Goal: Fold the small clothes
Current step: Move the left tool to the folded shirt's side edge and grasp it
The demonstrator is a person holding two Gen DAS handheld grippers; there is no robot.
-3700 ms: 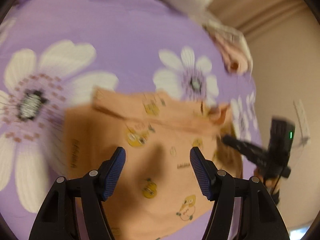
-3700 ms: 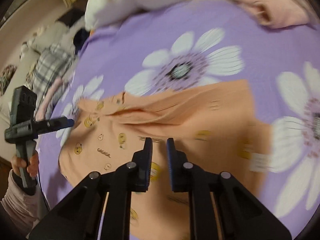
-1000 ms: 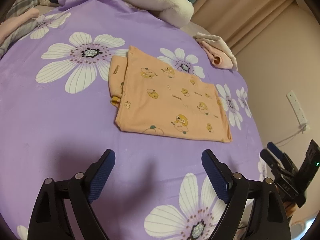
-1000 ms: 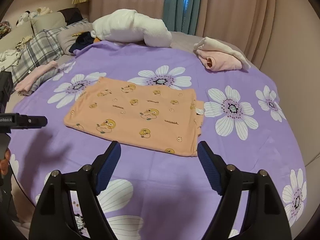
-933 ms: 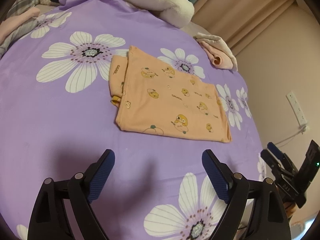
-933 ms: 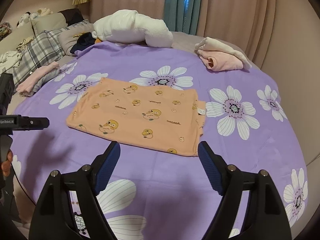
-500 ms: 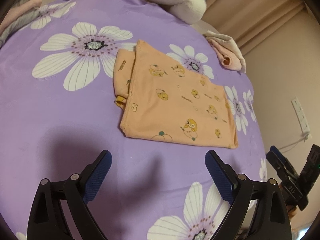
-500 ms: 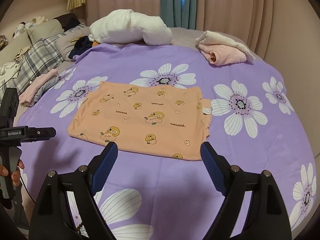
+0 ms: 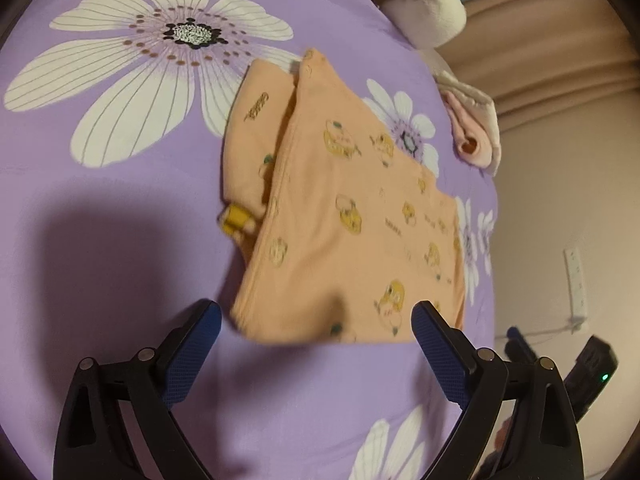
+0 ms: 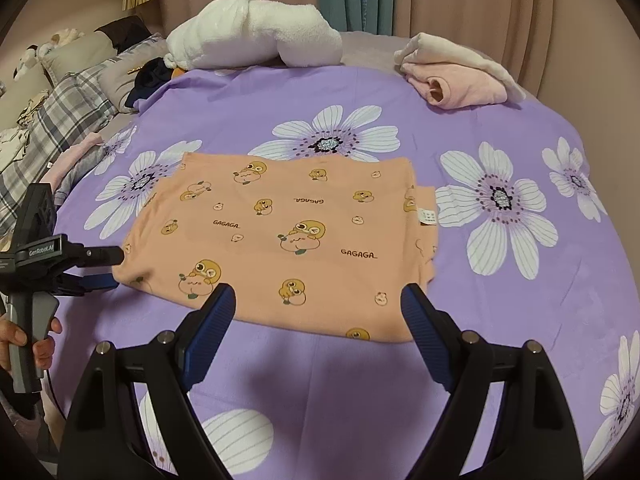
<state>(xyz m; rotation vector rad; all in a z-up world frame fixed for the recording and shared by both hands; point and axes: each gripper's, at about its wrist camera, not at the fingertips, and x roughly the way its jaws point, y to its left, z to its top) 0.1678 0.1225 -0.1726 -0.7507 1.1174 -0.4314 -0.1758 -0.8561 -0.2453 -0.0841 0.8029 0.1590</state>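
An orange small garment [image 10: 288,220] with duck prints lies folded flat on the purple flowered bedsheet [image 10: 500,312]. Its white label [image 10: 428,216] shows at the right edge. My right gripper [image 10: 317,294] hovers open over the garment's near edge, with nothing between its pads. In the left wrist view the same garment [image 9: 344,220] looks blurred, and a yellow cuff [image 9: 236,220] pokes out at its side. My left gripper [image 9: 316,312] is open just above the garment's near corner, holding nothing. From the right wrist view, the left gripper [image 10: 114,268] sits at the garment's left corner.
A white rolled blanket [image 10: 256,36] and a folded pink garment [image 10: 460,76] lie at the far end of the bed. Plaid pillows [image 10: 60,120] and other clothes sit at far left. Curtains hang behind. A wall socket [image 9: 576,276] is on the right wall.
Both grippers have come lower and nearer to the folded garment. The left one has rolled and now reaches its corner. Its jaws stand slightly wider.
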